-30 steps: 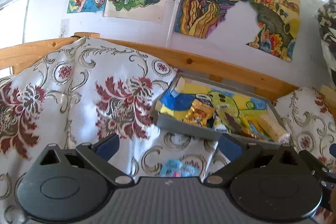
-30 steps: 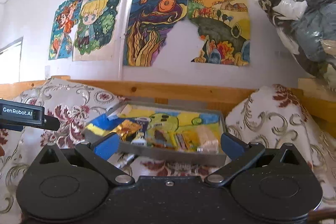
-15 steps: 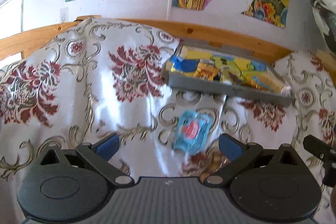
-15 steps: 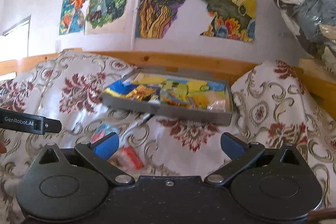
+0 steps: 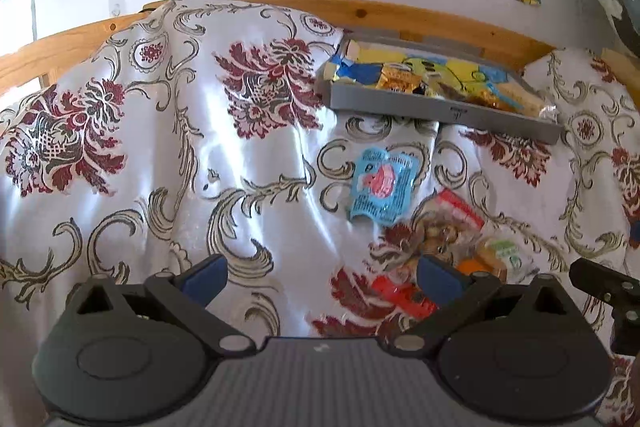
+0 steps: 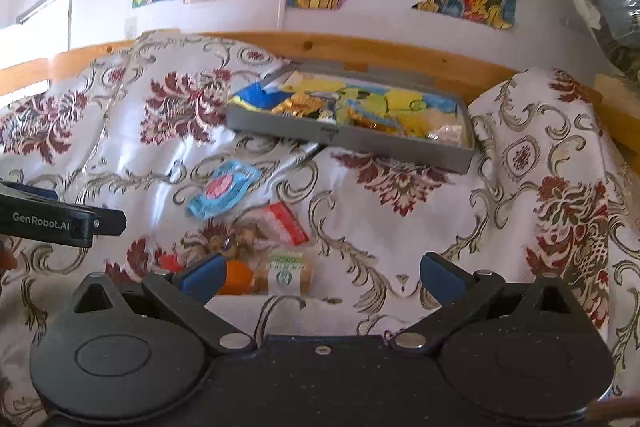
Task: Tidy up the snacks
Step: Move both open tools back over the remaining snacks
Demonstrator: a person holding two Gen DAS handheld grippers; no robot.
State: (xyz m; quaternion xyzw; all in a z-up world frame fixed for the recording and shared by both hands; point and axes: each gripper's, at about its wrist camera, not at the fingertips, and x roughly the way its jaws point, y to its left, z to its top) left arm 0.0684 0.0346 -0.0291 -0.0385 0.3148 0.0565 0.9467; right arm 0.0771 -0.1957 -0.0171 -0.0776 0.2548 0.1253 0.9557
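From the left wrist view, the left gripper (image 5: 320,277) is wide open and holds nothing. It hangs over the flowery cloth (image 5: 160,155), with bare cloth between its fingers. The loose snacks lie to its right: a blue packet (image 5: 382,183) out in the middle of the cloth, and nearer, a clear bag with red ends (image 5: 436,239) and a small orange snack (image 5: 486,261) just beside the right finger. The gray tray (image 5: 440,107) sits at the far edge of the cloth, against the wooden rail (image 5: 400,17), and it already has many snacks in it. I think the next job is to pick up one loose snack. To do it well, grab the blue packet by its flat edge, because it lies alone with room all around it.

From the right wrist view, the right gripper (image 6: 322,275) is wide open and empty too. The small orange snack (image 6: 264,273) is touching its left finger, with the clear bag (image 6: 256,229) just behind and the blue packet (image 6: 222,191) farther off. The tray (image 6: 352,137) is beyond them. The path from snacks to tray is open cloth. The cloth has bumps and folds, so lift the snack high before moving. The left gripper's side (image 6: 60,221) pokes in near the left edge, so keep the two apart. Set the snack down over the tray's near wall, in a free spot.
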